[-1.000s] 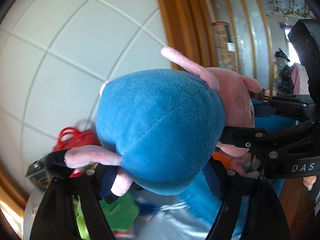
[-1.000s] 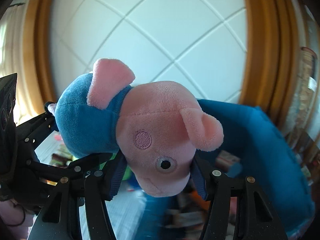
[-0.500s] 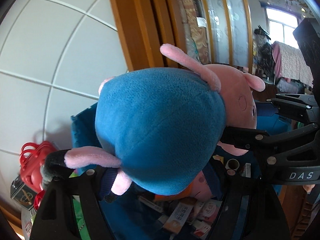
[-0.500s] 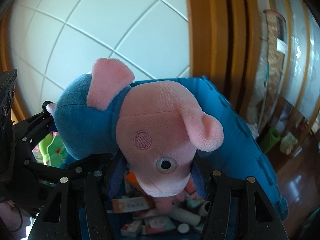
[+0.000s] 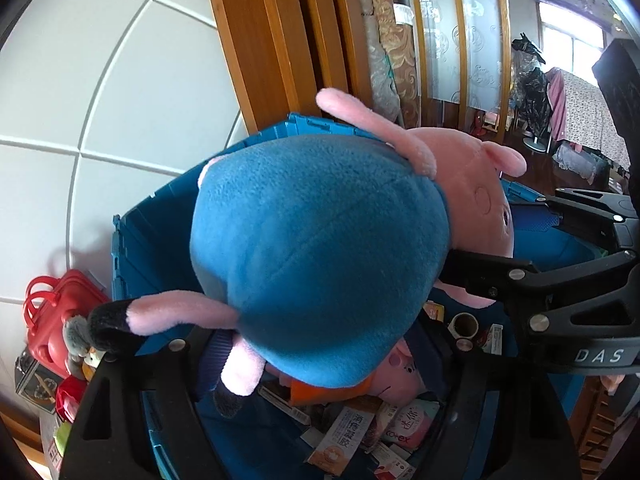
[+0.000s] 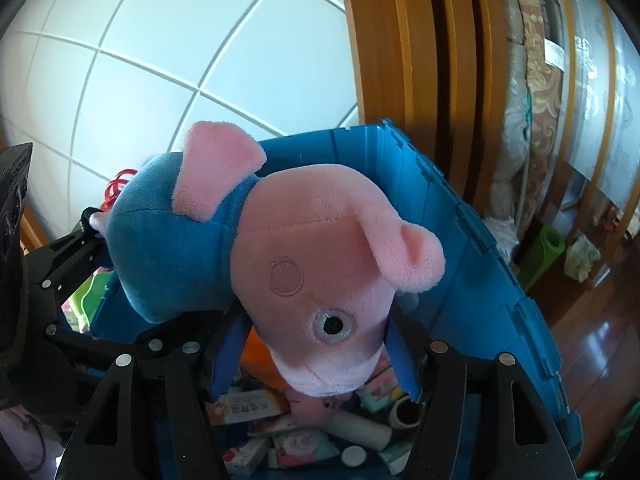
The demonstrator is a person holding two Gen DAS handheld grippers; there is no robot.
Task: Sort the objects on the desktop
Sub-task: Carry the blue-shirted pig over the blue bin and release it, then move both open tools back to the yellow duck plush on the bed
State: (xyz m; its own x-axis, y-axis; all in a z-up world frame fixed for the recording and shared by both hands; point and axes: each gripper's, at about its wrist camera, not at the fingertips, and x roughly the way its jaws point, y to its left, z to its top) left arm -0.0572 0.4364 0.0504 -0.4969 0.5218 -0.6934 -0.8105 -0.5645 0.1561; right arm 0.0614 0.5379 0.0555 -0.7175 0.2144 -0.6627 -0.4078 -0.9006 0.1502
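Note:
A plush pig [image 5: 320,248] with a blue shirt and pink head hangs over an open blue crate [image 5: 152,232]. My left gripper [image 5: 320,356] is shut on its blue body, one pad on each side. In the right wrist view my right gripper [image 6: 312,360] has its blue pads on both sides of the pig's pink head [image 6: 312,264]. Those jaws are opening slightly while the head still sits between them. The snout points down into the crate [image 6: 460,240]. The right gripper's frame [image 5: 560,288] shows at the right of the left wrist view.
The crate holds several packets [image 5: 348,436], a tape roll [image 5: 464,324] and a smaller pink plush [image 5: 396,364]. A red toy case [image 5: 52,320] stands left of the crate by the white panelled wall. A wooden door frame [image 5: 272,40] rises behind, and a green roll [image 6: 544,256] lies on the floor.
Both grippers carried the pig sideways from in front of the white wall to above the blue crate and tipped downward. The crate's contents have come into view.

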